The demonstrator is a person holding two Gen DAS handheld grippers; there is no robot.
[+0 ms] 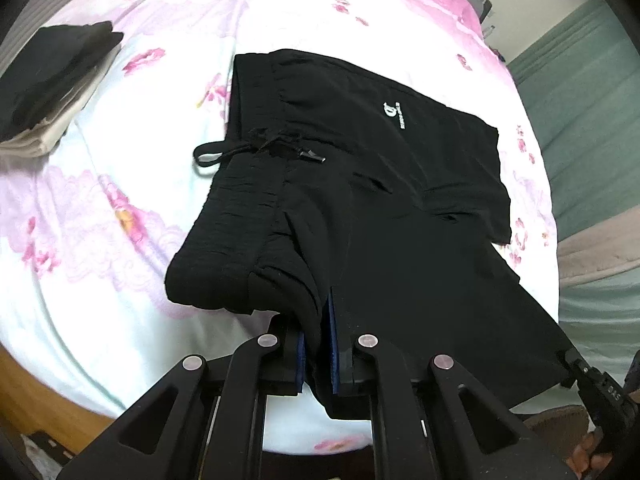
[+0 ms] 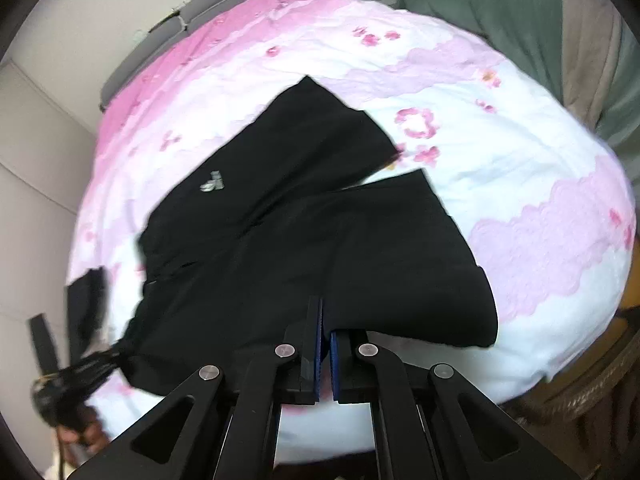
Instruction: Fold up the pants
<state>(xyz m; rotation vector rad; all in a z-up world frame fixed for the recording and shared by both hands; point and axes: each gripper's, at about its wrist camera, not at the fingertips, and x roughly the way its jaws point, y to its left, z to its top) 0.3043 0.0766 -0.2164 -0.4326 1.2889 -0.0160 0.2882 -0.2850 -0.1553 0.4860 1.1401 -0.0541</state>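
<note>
Left hand-held gripper is clamped on the waistband end of the pants; right hand-held gripper is closed on the near leg edge. The black pants lie on the bed, near side lifted. Judged step: the lengthwise fold. Next, both must carry the edge over the far leg evenly

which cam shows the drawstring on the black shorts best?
Left wrist. The drawstring lies sharp at the waistband of the black shorts, loop and tip visible, near the left gripper. In the right wrist view the shorts are motion-blurred and the drawstring cannot be made out.
</note>
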